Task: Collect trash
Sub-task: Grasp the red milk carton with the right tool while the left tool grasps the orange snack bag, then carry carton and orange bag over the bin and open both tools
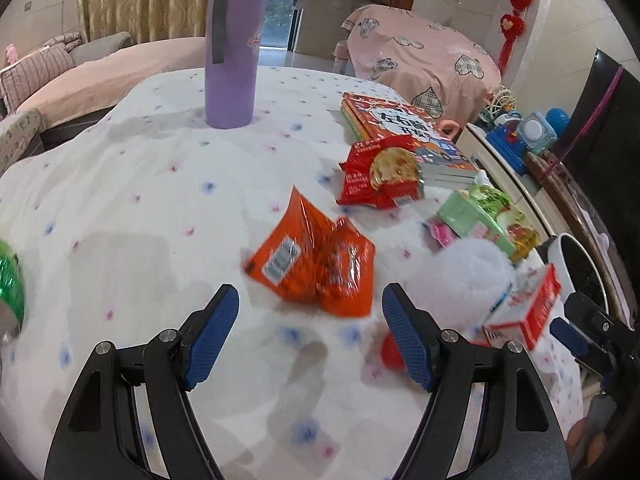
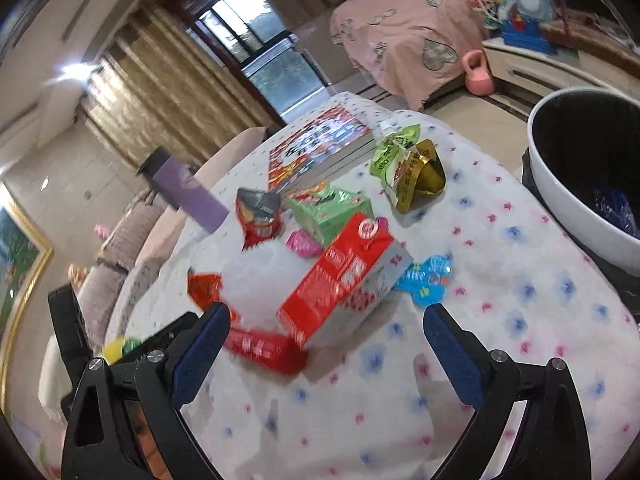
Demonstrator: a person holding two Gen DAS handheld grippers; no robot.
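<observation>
Both grippers are spread wide and holding nothing, so I'd call this the reach-in step of the pickup. My left gripper (image 1: 310,332) hangs just short of the orange wrapper (image 1: 316,266), which lies crumpled on the table (image 1: 140,208) between the fingers' line of sight. My right gripper (image 2: 326,344) faces the red carton (image 2: 344,276), tipped on its side against a white wad (image 2: 260,280), with a red packet (image 2: 264,348) touching its near end. The bin (image 2: 560,216) sits off the table's right edge, near the carton.

Next I'd guess: push the left one forward so the wrapper sits between the pads, then squeeze. It's floppy foil, so grab the bunched middle, not an edge.
</observation>
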